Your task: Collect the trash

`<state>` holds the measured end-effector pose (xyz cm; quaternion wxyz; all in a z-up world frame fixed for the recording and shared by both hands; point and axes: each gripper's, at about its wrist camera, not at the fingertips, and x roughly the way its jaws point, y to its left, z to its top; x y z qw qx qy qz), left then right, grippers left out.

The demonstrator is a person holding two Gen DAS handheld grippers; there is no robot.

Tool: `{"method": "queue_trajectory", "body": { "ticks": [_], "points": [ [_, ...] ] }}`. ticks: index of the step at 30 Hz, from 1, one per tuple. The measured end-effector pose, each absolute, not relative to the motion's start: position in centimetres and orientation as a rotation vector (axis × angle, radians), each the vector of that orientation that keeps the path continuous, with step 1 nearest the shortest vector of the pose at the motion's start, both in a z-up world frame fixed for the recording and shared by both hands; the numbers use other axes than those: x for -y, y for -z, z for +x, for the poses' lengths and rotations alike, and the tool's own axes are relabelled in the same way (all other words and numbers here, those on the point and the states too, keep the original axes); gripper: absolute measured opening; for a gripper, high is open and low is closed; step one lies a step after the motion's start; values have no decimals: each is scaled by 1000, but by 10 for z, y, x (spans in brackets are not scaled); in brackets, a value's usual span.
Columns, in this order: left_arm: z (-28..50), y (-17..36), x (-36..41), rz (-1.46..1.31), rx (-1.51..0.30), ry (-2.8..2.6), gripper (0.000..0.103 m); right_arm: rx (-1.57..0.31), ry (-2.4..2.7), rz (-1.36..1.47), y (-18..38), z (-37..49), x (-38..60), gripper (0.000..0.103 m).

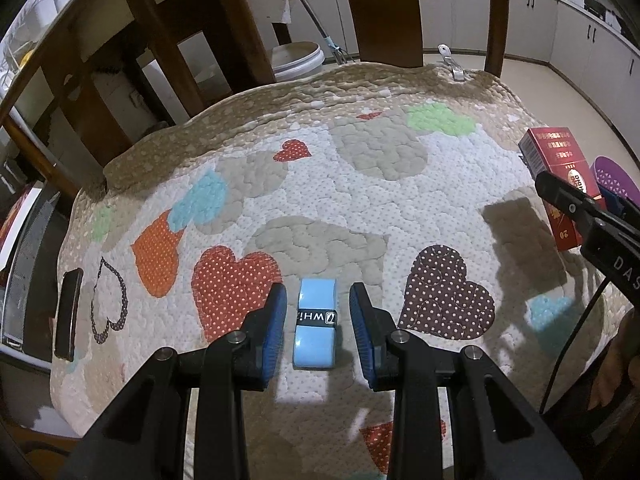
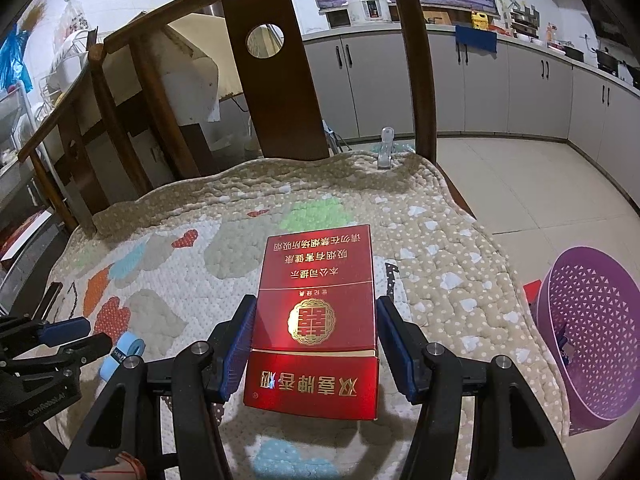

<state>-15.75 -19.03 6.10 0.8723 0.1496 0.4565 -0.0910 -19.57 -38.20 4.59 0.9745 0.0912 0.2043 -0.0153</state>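
A light blue roll with a black band lies on the heart-patterned quilted cover. My left gripper is open, its blue pads on either side of the roll without touching it. My right gripper is shut on a red cigarette box and holds it above the cover; the box also shows in the left wrist view. The blue roll shows in the right wrist view at the lower left, beside the left gripper. A purple perforated basket stands on the floor to the right.
A dark phone lies near the cover's left edge. A white clip sits at the far edge. Wooden chair backs rise behind the cover. A white bucket and kitchen cabinets stand beyond.
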Motion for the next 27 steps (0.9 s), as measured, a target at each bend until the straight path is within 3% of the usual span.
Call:
{"method": "queue_trajectory", "body": {
  "ticks": [27],
  "points": [
    [-163, -70, 211, 367, -921, 240, 31, -357, 66, 245, -55, -206, 404, 64]
  ]
}}
